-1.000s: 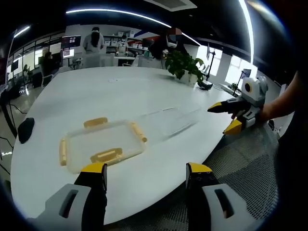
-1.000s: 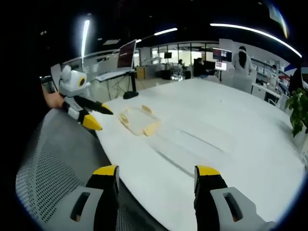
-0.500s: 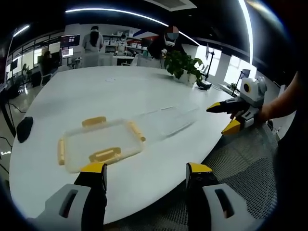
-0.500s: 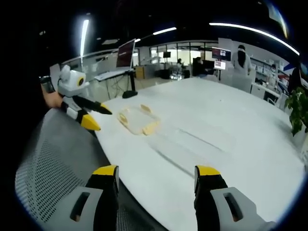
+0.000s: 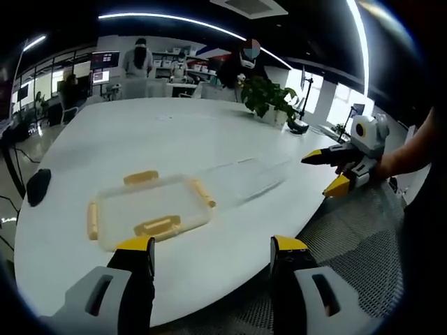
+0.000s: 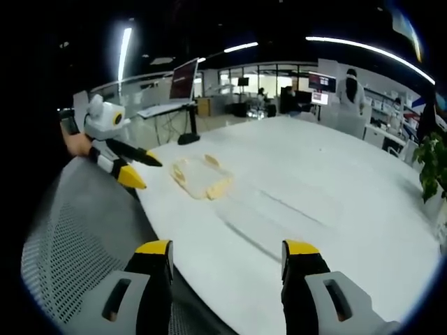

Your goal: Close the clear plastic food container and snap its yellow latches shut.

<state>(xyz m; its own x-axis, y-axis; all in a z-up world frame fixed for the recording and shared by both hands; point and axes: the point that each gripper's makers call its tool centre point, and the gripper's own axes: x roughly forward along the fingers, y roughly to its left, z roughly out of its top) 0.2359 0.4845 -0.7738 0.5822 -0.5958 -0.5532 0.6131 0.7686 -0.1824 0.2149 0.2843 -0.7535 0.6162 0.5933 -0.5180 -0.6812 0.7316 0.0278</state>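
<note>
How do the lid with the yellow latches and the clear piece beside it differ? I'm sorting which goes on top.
The lid carries yellow latches on its edges; the clear container base shows none. The lid lies nearer the left gripper, the base nearer the right gripper. Both are clear plastic, apart, flat on the white table.

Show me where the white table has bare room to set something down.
The far half of the table is bare, from the lid with yellow latches and the clear tub back to the plant. The near edge is crowded, with lid and tub side by side.
</note>
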